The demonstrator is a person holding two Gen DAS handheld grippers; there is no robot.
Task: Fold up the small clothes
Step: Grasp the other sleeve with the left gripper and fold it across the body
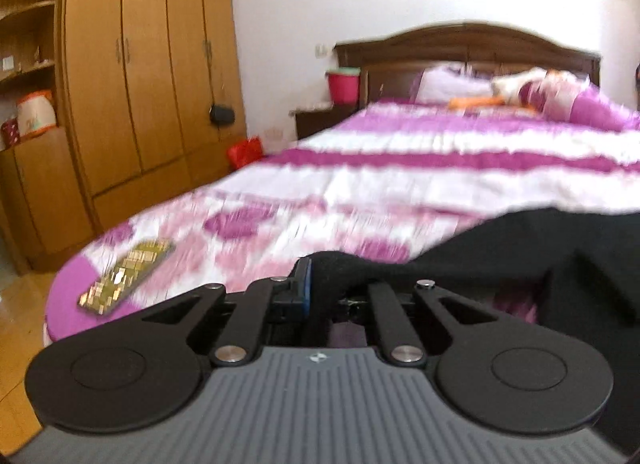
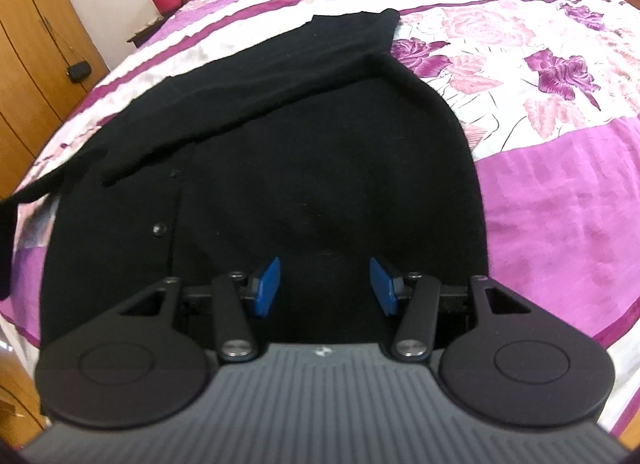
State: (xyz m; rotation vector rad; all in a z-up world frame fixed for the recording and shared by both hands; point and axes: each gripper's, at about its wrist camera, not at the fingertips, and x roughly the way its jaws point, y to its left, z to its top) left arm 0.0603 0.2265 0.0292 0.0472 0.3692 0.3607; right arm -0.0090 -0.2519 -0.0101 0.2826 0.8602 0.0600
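Note:
A black buttoned garment [image 2: 304, 152] lies spread on the bed, with one sleeve folded across its upper part. My right gripper [image 2: 324, 284] is open, its blue pads wide apart just above the garment's near part, holding nothing. My left gripper [image 1: 324, 284] is shut on a bunched edge of the same black garment [image 1: 520, 256] and lifts it off the bed; the cloth hides the right pad. In the right wrist view the lifted part trails off at the left edge [image 2: 24, 192]. The left wrist view is blurred by motion.
The bed has a purple and white floral cover [image 2: 540, 104]. A gold patterned phone [image 1: 128, 282] lies on the bed's near left corner. Wooden wardrobes [image 1: 140, 64] stand left of the bed. A pink bucket [image 1: 343, 86] sits on the nightstand by the headboard.

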